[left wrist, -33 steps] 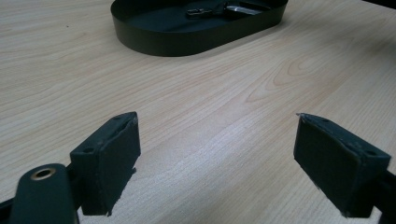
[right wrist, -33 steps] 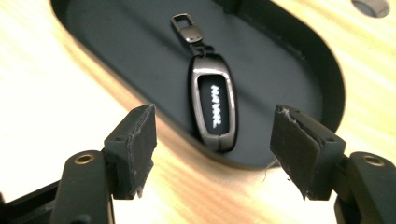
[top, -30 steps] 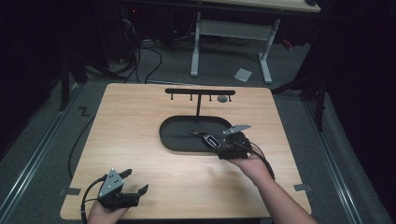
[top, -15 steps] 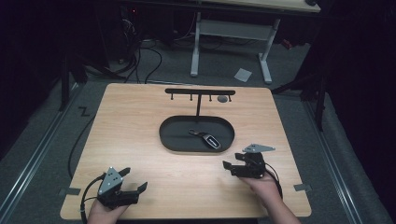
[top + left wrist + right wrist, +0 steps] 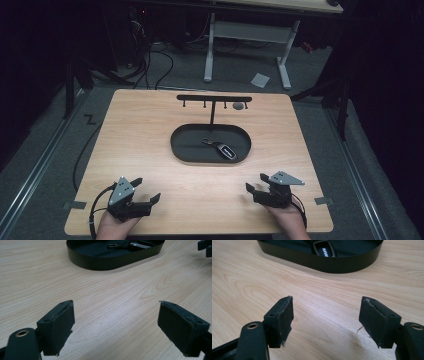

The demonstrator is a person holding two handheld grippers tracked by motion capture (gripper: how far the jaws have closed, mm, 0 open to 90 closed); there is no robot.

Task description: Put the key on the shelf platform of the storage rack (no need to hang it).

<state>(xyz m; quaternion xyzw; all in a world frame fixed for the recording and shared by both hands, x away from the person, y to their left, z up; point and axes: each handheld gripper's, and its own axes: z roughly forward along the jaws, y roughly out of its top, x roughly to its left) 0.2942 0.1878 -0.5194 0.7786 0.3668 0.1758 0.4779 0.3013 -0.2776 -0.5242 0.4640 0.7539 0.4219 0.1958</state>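
On a light wooden table (image 5: pixel 150 150), a black oval tray (image 5: pixel 182 147) sits near the middle, and a black key fob (image 5: pixel 223 149) with a short metal ring lies inside it, toward the tray's right half. Behind the tray stands a thin black T-shaped rack (image 5: pixel 214 99) with small hooks along its bar. Near the table's front edge, a person's two hands each hold a black gripper. The left gripper (image 5: pixel 148 191) rests at the front left corner, jaws spread wide apart and holding nothing. The right gripper (image 5: pixel 254 183) rests at the front right, also spread wide and empty. Both grippers are well apart from the tray and point toward it across bare wood.
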